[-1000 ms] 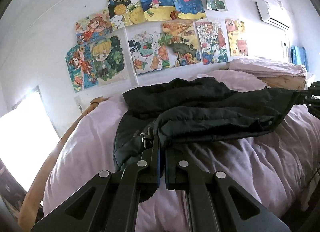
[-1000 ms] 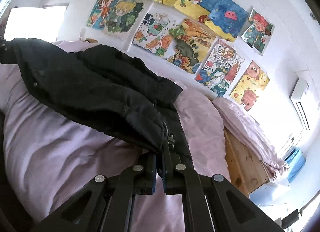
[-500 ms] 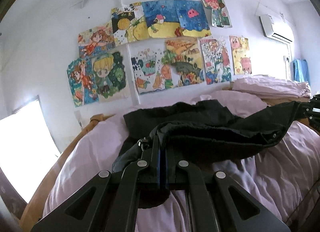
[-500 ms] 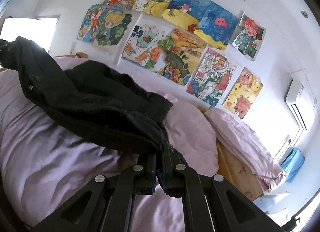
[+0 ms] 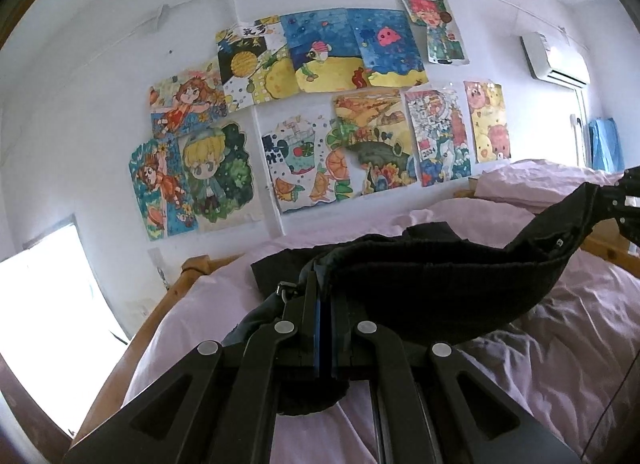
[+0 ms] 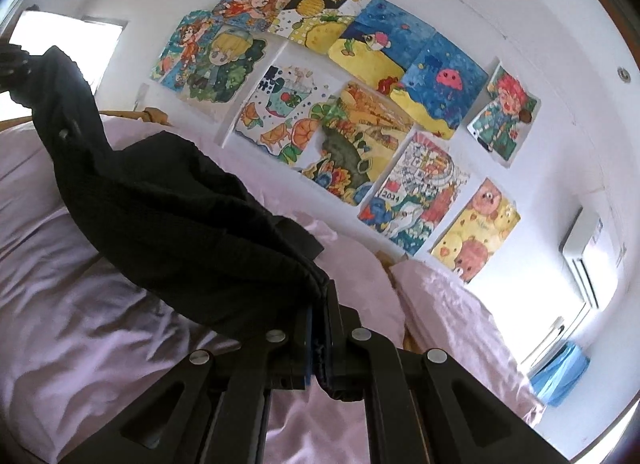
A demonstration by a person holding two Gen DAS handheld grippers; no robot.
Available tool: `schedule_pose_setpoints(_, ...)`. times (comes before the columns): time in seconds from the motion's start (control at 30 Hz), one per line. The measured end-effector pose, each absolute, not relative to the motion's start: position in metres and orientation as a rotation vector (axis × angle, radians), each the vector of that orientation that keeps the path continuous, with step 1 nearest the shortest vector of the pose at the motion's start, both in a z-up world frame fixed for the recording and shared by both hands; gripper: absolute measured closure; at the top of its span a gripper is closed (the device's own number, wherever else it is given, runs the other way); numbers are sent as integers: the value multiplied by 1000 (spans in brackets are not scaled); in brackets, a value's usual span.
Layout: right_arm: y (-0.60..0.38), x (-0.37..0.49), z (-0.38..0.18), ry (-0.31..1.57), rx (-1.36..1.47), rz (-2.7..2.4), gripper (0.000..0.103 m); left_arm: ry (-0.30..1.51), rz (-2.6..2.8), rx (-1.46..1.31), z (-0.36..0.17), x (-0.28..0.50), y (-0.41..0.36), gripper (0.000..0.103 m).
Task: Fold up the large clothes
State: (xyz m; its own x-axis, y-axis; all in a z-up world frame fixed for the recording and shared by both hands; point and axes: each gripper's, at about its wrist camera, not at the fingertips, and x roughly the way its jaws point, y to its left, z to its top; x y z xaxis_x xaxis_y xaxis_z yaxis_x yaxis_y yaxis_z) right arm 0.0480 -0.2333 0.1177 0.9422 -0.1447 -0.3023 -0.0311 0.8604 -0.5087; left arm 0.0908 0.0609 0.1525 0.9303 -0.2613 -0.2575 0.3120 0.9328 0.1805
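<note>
Since one second ago both grippers have come up, and the black jacket (image 5: 440,284) now hangs higher between them, with less of it lying on the bed.

The left gripper (image 5: 323,292) has its two fingers pressed together on one edge of the jacket, with the cloth pinched between the blue pads; a small metal zipper pull (image 5: 285,291) sits just beside the left finger. From this pinch the cloth runs to the right as a sagging band and rises to the other gripper at the right edge of the left wrist view.

The right gripper (image 6: 320,304) is also closed on the jacket (image 6: 180,220); a fold of dark cloth passes between its fingers and hangs out below them. From there the jacket stretches up and to the left, toward the far gripper at the picture's edge.

A part of the jacket seems to touch the pink bedcover (image 5: 560,344) behind the raised band, but the view there is poor. The bedcover (image 6: 80,304) is wrinkled. A wooden bed frame (image 5: 188,284) borders it on the left. On the white wall behind hang many coloured drawings (image 5: 340,104), and an air conditioner (image 5: 554,58) is mounted at the right.
</note>
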Motion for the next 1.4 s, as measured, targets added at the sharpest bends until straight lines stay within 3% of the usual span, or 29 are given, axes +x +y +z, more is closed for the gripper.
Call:
schedule_pose_setpoints(0.37, -242, 87, 135, 267, -472, -100, 98, 220, -259, 278, 173, 125, 49, 101)
schedule_pose_setpoints(0.87, -261, 255, 162, 224, -333, -151, 98, 323, -138, 363, 192, 288, 23, 101)
schedule_pose_setpoints(1.4, -273, 427, 102, 321, -225, -157, 98, 525, -77, 393, 120, 470, 4, 101)
